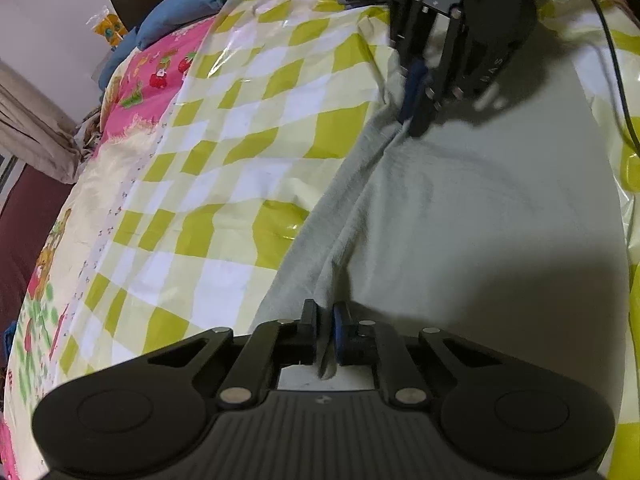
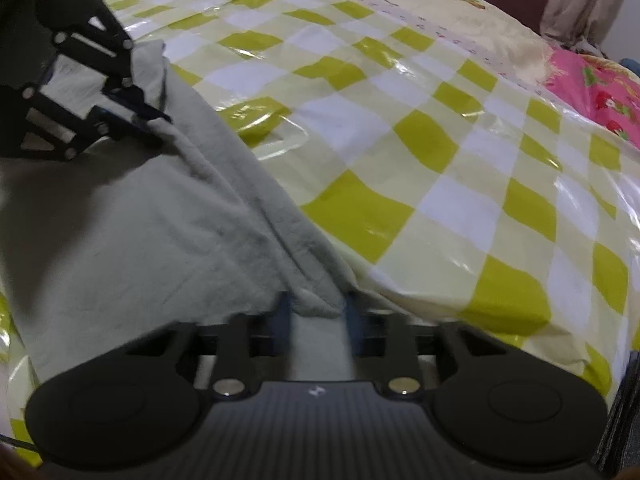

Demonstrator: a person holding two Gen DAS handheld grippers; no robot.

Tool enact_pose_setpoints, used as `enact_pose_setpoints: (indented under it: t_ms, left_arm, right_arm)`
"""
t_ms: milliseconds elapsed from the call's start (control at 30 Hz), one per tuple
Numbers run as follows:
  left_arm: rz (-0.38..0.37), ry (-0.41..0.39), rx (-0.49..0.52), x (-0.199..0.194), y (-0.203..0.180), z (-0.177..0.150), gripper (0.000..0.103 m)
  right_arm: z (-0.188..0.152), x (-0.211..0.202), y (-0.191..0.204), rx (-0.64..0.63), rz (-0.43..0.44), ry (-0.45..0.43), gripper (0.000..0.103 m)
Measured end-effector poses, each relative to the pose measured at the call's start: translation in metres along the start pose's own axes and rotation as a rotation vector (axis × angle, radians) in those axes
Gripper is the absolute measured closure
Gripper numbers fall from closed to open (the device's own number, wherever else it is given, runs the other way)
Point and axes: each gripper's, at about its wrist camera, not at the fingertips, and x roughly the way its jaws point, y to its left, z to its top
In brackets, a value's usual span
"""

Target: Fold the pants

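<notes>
One bed (image 1: 72,216) carried everything, and a shiny checked sheet (image 1: 240,168) in yellow-green and white covered most of it. The pale grey pants (image 1: 460,220) lay flat on this sheet, with one long folded edge running between the two tools. The left hand-held gripper (image 1: 325,326) was clenched on a ridge of this edge. The right hand-held gripper (image 2: 316,316) was also clenched on the pants cloth, at the other end of the same edge.

left gripper (image 1: 325,326): black, ribbed body, blue pads, silver screws | right gripper (image 2: 316,316): same build, thin black cable (image 1: 616,60)
</notes>
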Motion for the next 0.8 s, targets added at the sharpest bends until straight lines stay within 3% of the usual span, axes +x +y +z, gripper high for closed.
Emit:
enact_pose_setpoints:
  t_ms: [167, 333, 433, 500, 567, 667, 800]
  left_arm:
    - [0.048, -0.031, -0.003, -0.007, 0.005, 0.0, 0.08]
    - [0.079, -0.071, -0.094, -0.012, 0.022, 0.003, 0.08]
    - [0.107, -0.048, -0.09, 0.001, 0.019, 0.003, 0.076]
    - [0.145, -0.008, -0.073, 0.017, 0.011, 0.0, 0.076]
    - [0.17, 0.001, -0.071, 0.02, 0.007, -0.004, 0.076]
    - [0.181, -0.004, -0.1, 0.009, 0.009, -0.011, 0.072]
    - [0.233, -0.01, -0.118, -0.01, 0.004, -0.017, 0.07]
  right_arm:
    - [0.005, -0.024, -0.005, 0.074, -0.022, -0.069, 0.102]
    - [0.014, -0.048, -0.02, 0.156, -0.056, -0.166, 0.102]
    - [0.018, -0.028, -0.023, 0.178, -0.06, -0.12, 0.101]
    - [0.012, -0.008, -0.019, 0.157, -0.125, -0.068, 0.093]
    - [-0.001, -0.009, -0.022, 0.201, -0.168, -0.071, 0.075]
    - [-0.034, -0.045, -0.039, 0.376, -0.182, -0.173, 0.071]
    - [-0.098, -0.095, -0.053, 0.629, -0.296, -0.268, 0.071]
